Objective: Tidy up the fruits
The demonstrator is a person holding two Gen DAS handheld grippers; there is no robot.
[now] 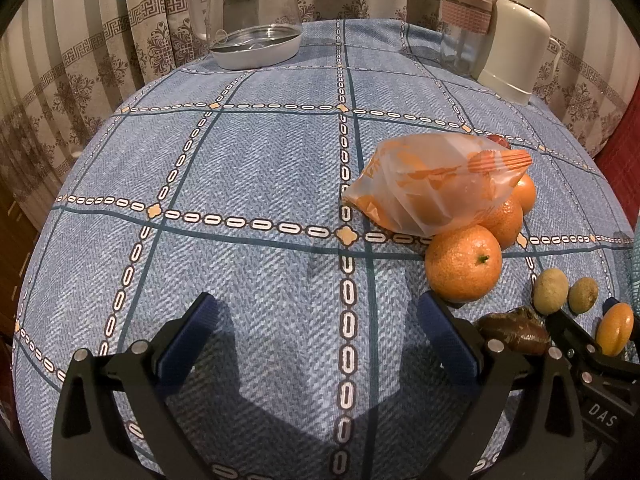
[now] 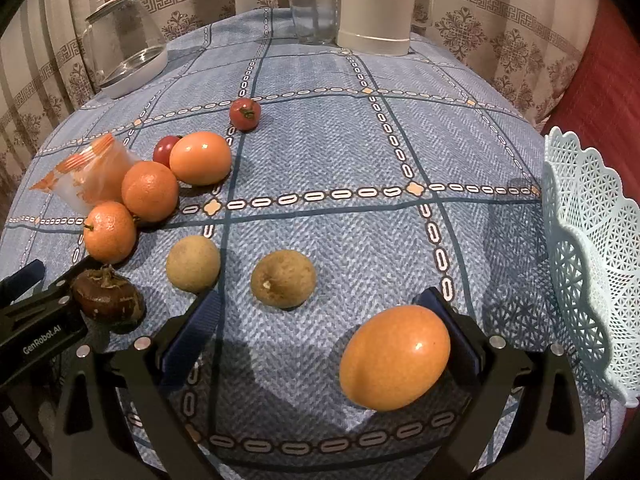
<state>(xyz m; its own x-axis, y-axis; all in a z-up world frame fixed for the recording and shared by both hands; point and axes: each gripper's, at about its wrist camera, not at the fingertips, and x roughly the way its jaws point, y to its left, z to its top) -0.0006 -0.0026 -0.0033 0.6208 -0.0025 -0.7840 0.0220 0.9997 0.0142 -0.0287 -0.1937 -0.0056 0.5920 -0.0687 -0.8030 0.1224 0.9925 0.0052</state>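
Observation:
My right gripper (image 2: 320, 320) is open. A smooth orange fruit (image 2: 394, 358) lies on the cloth against its right finger, with the left finger well apart. Ahead lie two brownish round fruits (image 2: 283, 278) (image 2: 193, 263), a dark brown fruit (image 2: 108, 296), two tangerines (image 2: 110, 232) (image 2: 150, 190), another smooth orange fruit (image 2: 201, 157), two small red tomatoes (image 2: 245, 114) (image 2: 165, 149) and a plastic bag (image 2: 90, 174). A pale lace basket (image 2: 592, 248) stands at the right. My left gripper (image 1: 320, 320) is open and empty, left of a tangerine (image 1: 463, 266) and the bag (image 1: 432, 184).
A glass kettle (image 1: 252, 12) stands at the table's far left, a clear bottle (image 1: 464, 28) and a cream jug (image 1: 516, 36) at the far right. Curtains hang behind. The blue checked tablecloth (image 1: 260, 160) covers the table.

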